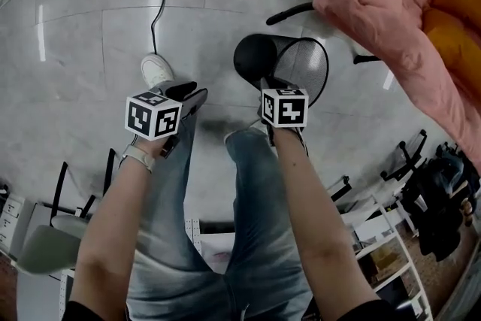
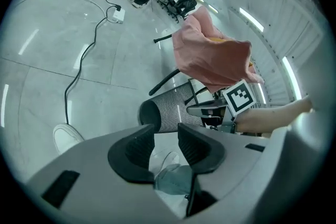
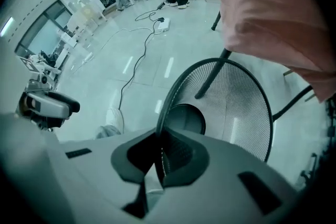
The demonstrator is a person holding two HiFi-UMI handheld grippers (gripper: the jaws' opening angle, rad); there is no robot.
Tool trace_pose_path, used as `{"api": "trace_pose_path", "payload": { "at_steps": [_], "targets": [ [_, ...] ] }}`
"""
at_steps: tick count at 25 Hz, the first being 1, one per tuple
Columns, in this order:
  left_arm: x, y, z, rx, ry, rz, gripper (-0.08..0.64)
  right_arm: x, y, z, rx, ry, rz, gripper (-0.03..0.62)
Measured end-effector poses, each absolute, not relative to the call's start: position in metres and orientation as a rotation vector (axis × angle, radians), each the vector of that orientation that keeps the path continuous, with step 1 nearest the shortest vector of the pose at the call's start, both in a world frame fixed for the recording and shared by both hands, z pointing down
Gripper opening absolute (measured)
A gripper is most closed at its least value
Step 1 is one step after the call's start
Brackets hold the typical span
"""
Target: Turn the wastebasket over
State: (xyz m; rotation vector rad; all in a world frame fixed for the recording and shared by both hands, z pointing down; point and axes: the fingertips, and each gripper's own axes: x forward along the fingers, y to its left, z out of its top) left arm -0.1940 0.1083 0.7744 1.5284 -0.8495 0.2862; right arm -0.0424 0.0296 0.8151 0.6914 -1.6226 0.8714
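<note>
The black mesh wastebasket is off the floor and lies on its side, its solid bottom to the left in the head view. My right gripper points steeply down and is shut on the basket's wire rim; the right gripper view looks into the mesh. My left gripper hovers left of the basket, apart from it. Its jaws stand open with nothing between them. In the left gripper view the basket lies just ahead, with the right gripper on it.
A pink quilt hangs over a black chair base right behind the basket. A black cable runs across the grey floor. My white shoe and jeans-clad legs are below. Racks stand at the lower right, a chair at the lower left.
</note>
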Motion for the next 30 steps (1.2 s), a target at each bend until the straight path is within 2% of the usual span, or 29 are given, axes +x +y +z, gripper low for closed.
{"api": "trace_pose_path", "payload": {
  "at_steps": [14, 16, 18, 23, 25, 30],
  "targets": [
    [-0.25, 0.121, 0.786, 1.516, -0.868, 0.276, 0.135, -0.112, 0.038, 0.858, 0.796, -1.501, 0.989, 0.05],
    [-0.251, 0.12, 0.786, 1.518, -0.871, 0.27, 0.135, -0.116, 0.037, 0.862, 0.803, -1.498, 1.022, 0.087],
    [-0.251, 0.12, 0.785, 1.524, -0.87, 0.272, 0.135, -0.119, 0.038, 0.864, 0.803, -1.501, 1.05, 0.166],
    [-0.25, 0.12, 0.78, 1.54, -0.868, 0.28, 0.135, -0.122, 0.037, 0.859, 0.773, -1.542, 1.075, 0.284],
    [-0.248, 0.118, 0.776, 1.549, -0.869, 0.289, 0.144, -0.12, 0.036, 0.85, 0.766, -1.57, 1.085, 0.307],
    [-0.241, 0.108, 0.746, 1.582, -0.889, 0.287, 0.155, -0.112, 0.033, 0.806, 0.743, -1.698, 1.1, 0.307]
  ]
}}
